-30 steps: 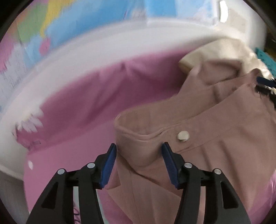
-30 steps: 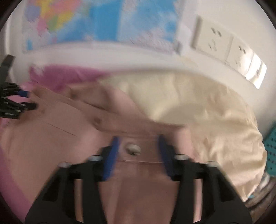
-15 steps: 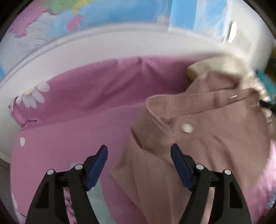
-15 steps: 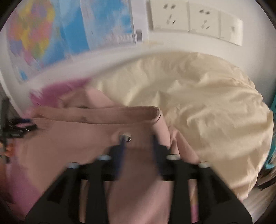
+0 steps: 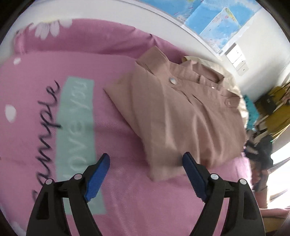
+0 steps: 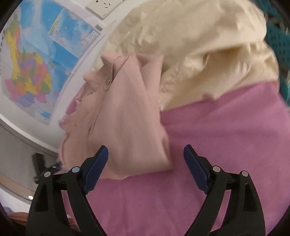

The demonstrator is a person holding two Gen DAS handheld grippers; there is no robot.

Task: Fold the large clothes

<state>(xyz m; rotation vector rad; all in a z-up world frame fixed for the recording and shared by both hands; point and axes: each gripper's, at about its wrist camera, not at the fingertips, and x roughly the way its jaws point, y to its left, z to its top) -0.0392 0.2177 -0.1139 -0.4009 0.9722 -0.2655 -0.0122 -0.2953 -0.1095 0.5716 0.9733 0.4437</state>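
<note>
A dusty-pink garment with a waistband and metal snaps [image 5: 177, 112] lies folded on a pink bed cover [image 5: 54, 72]. My left gripper [image 5: 145, 165] is open and empty, pulled back from the garment's near corner. In the right wrist view the same garment [image 6: 123, 123] lies bunched ahead, with its near hem between my fingers' line of sight. My right gripper [image 6: 145, 158] is open and empty, just short of that hem.
A cream cloth heap [image 6: 199, 47] lies behind the garment, also at the far edge in the left wrist view [image 5: 217, 67]. Wall maps [image 6: 30, 72] and sockets [image 6: 103, 7] back the bed. Cluttered furniture [image 5: 271, 112] stands at the right.
Both grippers opened, let go of the waistband and drew back. The garment now lies folded on the bed cover.
</note>
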